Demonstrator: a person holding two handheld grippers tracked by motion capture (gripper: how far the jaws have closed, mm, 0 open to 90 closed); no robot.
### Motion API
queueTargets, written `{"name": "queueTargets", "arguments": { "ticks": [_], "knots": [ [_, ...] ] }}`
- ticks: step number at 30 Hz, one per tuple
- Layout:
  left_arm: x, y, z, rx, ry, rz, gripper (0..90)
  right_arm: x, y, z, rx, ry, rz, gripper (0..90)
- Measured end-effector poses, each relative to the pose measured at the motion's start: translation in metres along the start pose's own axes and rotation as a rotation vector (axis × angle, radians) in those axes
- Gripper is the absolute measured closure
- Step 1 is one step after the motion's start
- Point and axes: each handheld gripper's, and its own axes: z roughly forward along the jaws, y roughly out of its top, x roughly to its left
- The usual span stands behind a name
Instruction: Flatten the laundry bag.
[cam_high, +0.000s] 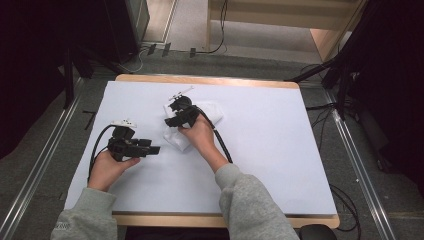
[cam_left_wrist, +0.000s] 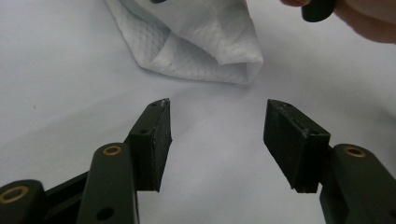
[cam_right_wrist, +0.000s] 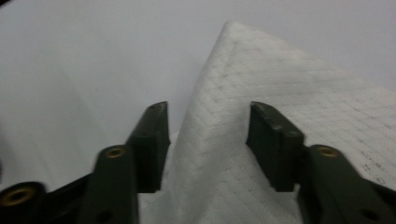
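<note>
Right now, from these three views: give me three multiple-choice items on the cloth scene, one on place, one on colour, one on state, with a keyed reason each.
1. Where does the white cloth lie?
A. on the white table top
B. on the floor
C. across the person's sleeve

2. What colour are the gripper pads?
A. red
B. black
C. yellow

3. How does the left gripper stand?
A. clamped on the cloth
C. open, nothing between the jaws
B. shut on a cable

Key: 1 A, the high view shows it on the table top under the right gripper. 2 B, both gripper views show black pads. 3 C, its jaws gape over bare table, short of the cloth.
</note>
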Motion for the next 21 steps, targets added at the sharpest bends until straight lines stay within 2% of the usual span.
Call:
{"name": "queueTargets", "arguments": {
  "ticks": [1, 2, 3, 4, 5, 7, 8, 9, 11, 12, 16, 18, 19, 21],
  "knots": [
    [0.0, 0.0, 0.0, -0.001, -0.001, 0.0, 42.5, 0.0, 0.0, 0.0, 0.0, 0.0, 0.0, 61.0],
    [0.001, 0.0, 0.0, 0.002, 0.001, 0.0, 42.6, 0.0, -0.001, 0.003, 0.015, -0.012, -0.004, 80.0],
    [0.001, 0.0, 0.0, 0.002, 0.001, 0.0, 42.6, 0.0, -0.001, 0.003, 0.015, -0.012, -0.004, 80.0],
    [0.001, 0.0, 0.0, 0.001, 0.001, -0.002, 42.6, -0.001, -0.001, 0.004, 0.016, -0.008, -0.003, 86.9],
    [0.002, 0.0, 0.0, 0.003, 0.001, -0.001, 42.7, -0.002, -0.001, -0.001, 0.014, 0.001, 0.001, 90.0],
    [0.002, 0.0, 0.0, 0.002, 0.005, -0.003, 42.7, -0.002, 0.0, -0.004, 0.011, 0.008, -0.002, 90.0],
    [0.002, 0.0, 0.0, 0.0, 0.007, -0.008, 42.9, -0.002, 0.001, -0.014, -0.003, 0.005, -0.017, 90.0],
    [0.002, 0.0, 0.0, 0.0, 0.007, -0.008, 43.2, -0.002, 0.001, -0.014, -0.003, 0.005, -0.017, 90.0],
    [0.002, 0.0, 0.001, -0.008, 0.005, -0.007, 43.7, -0.001, 0.0, -0.026, -0.028, 0.008, -0.025, 90.0],
    [0.002, 0.001, 0.002, -0.006, 0.005, -0.005, 45.0, -0.002, -0.003, -0.038, -0.053, 0.017, -0.029, 90.0],
    [0.001, 0.005, 0.008, -0.01, 0.017, 0.001, 50.9, -0.002, -0.009, -0.051, -0.075, 0.023, -0.026, 90.0],
    [0.0, 0.009, 0.013, -0.014, 0.027, 0.002, 60.7, -0.003, -0.014, -0.057, -0.085, 0.029, -0.034, 90.0],
    [-0.001, 0.011, 0.015, -0.019, 0.033, 0.01, 69.6, -0.003, -0.017, -0.061, -0.089, 0.032, -0.031, 90.0],
    [-0.002, 0.015, 0.021, -0.024, 0.029, 0.017, 77.4, -0.002, -0.021, -0.066, -0.093, 0.036, -0.029, 90.0]
  ]
}}
